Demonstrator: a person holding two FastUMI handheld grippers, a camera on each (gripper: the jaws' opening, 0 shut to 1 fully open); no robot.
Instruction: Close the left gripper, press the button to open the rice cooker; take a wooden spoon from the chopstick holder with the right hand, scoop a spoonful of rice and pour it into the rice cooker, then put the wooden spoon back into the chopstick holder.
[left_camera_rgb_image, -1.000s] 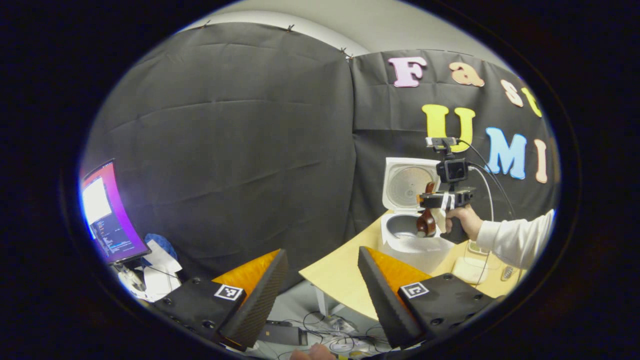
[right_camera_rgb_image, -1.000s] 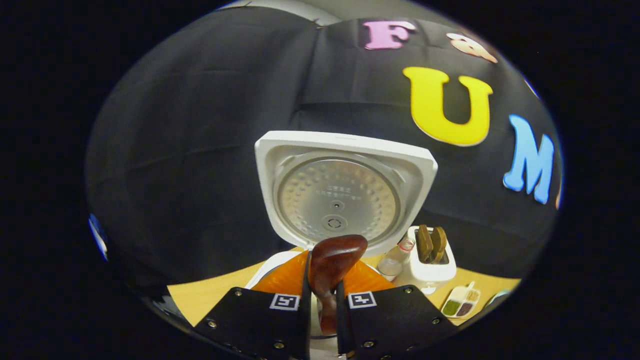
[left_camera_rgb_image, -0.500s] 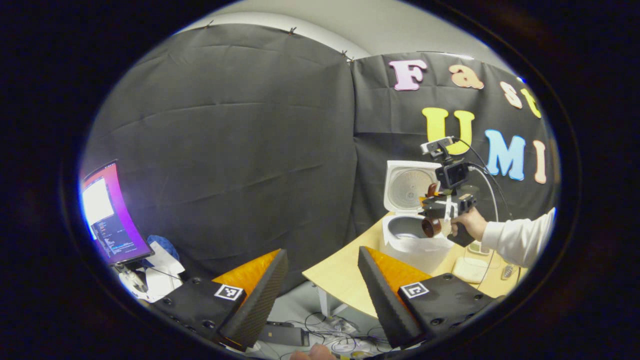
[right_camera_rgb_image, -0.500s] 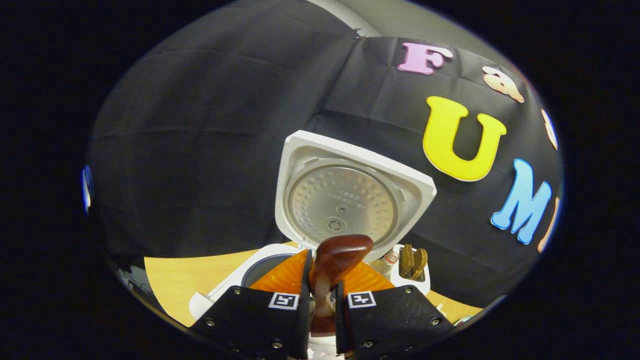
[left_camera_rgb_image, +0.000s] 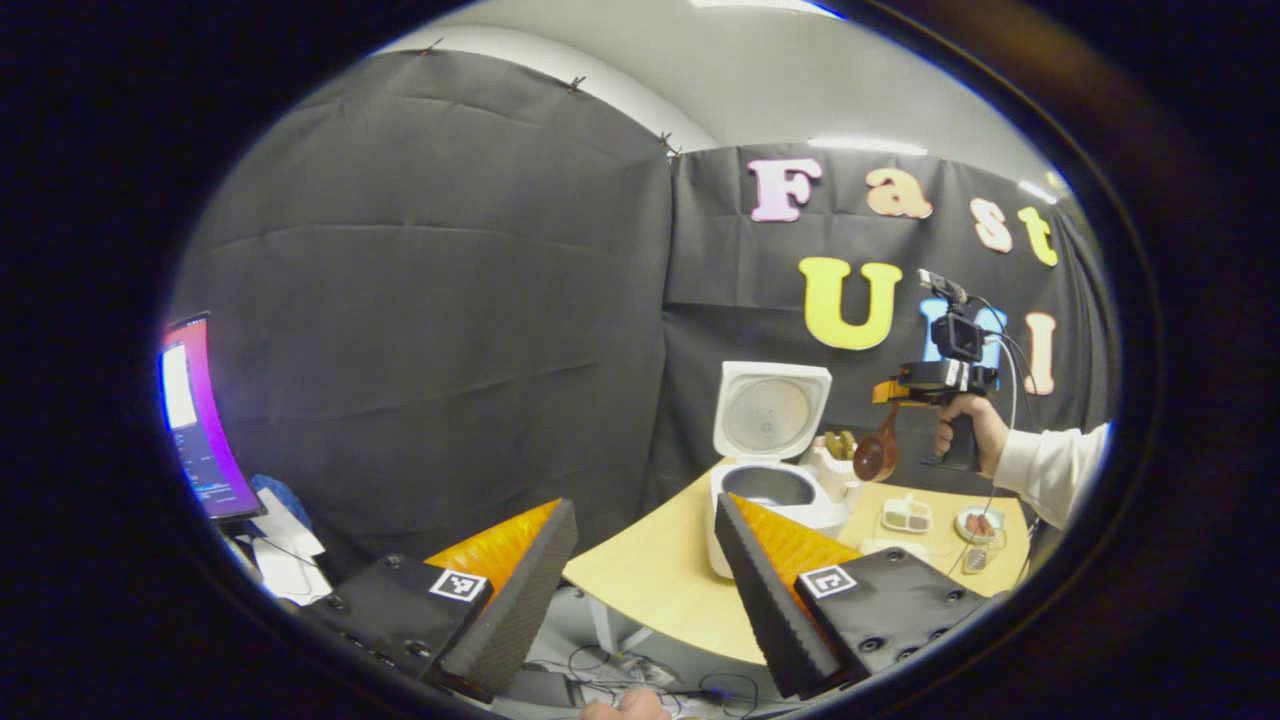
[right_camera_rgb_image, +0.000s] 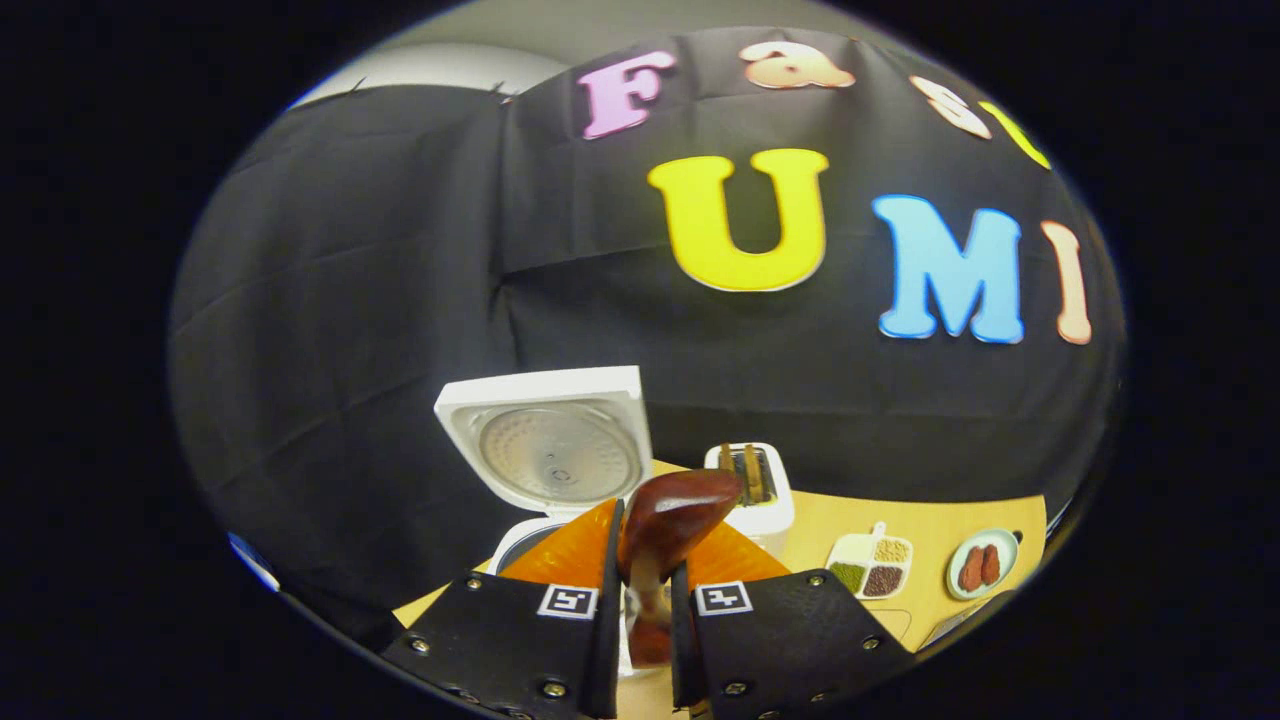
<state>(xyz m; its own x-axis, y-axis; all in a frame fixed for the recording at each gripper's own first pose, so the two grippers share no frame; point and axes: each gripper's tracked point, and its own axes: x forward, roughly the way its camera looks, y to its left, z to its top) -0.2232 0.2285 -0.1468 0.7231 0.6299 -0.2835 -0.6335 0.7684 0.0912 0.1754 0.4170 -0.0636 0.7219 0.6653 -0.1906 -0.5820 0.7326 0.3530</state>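
Right gripper view: the right gripper (right_camera_rgb_image: 640, 590) is clamped on a dark brown glossy wooden spoon (right_camera_rgb_image: 668, 515), its handle partly hidden between the fingers. White square rice cooker (right_camera_rgb_image: 545, 450), lid raised, dimpled metal inner plate exposed; pot contents cannot be made out. White chopstick holder (right_camera_rgb_image: 755, 510) with brown utensils. White divided dish (right_camera_rgb_image: 868, 565) of grains on the pale wooden table (right_camera_rgb_image: 900, 515). Left gripper view: left gripper (left_camera_rgb_image: 640, 585) spread apart, nothing held.

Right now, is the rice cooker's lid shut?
No: in the right gripper view the rice cooker lid stands raised, its inner plate facing the camera.
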